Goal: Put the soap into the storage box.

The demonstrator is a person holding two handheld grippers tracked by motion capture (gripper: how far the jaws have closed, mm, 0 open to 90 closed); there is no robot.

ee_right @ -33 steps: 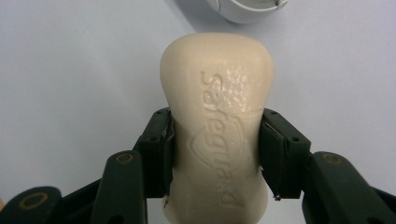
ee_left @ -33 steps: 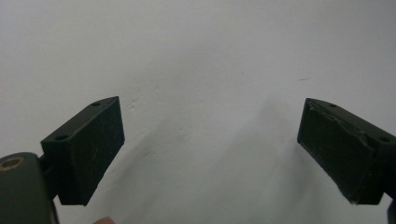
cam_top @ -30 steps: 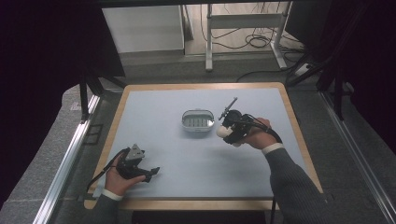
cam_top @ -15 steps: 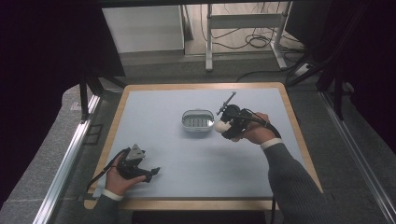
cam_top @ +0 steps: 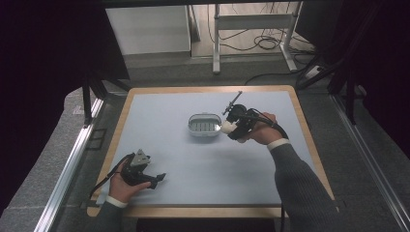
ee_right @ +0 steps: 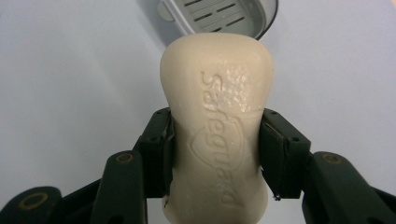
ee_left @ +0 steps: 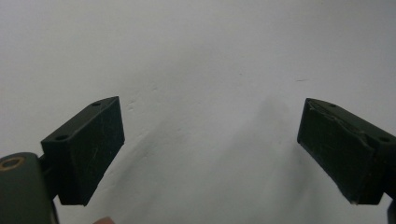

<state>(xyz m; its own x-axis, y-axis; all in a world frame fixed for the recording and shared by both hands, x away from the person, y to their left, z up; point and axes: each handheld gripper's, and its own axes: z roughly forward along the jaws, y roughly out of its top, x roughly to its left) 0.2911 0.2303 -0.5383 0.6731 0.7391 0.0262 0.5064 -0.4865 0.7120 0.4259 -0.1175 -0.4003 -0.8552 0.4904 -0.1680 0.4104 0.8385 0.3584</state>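
Pale blue matting covers the wood-edged table (cam_top: 300, 104), seen at the centre of the high view. Just right of centre, a cream soap bar (ee_right: 217, 135) is clamped between the jaws of the right tool (cam_top: 226, 127) — its pads pressed against both narrow sides, the embossed lettering facing the camera. A grey slotted soap dish (cam_top: 204, 124) sits just left of the bar, on the table. At lower left, the left tool (cam_top: 159, 178) is rested on the mat — jaws held wide apart, nothing between them.

A lab: bare test table (cam_top: 159, 145), loose floor cables (cam_top: 263, 43) (metal stand legs (cam_top: 216, 43) behind).
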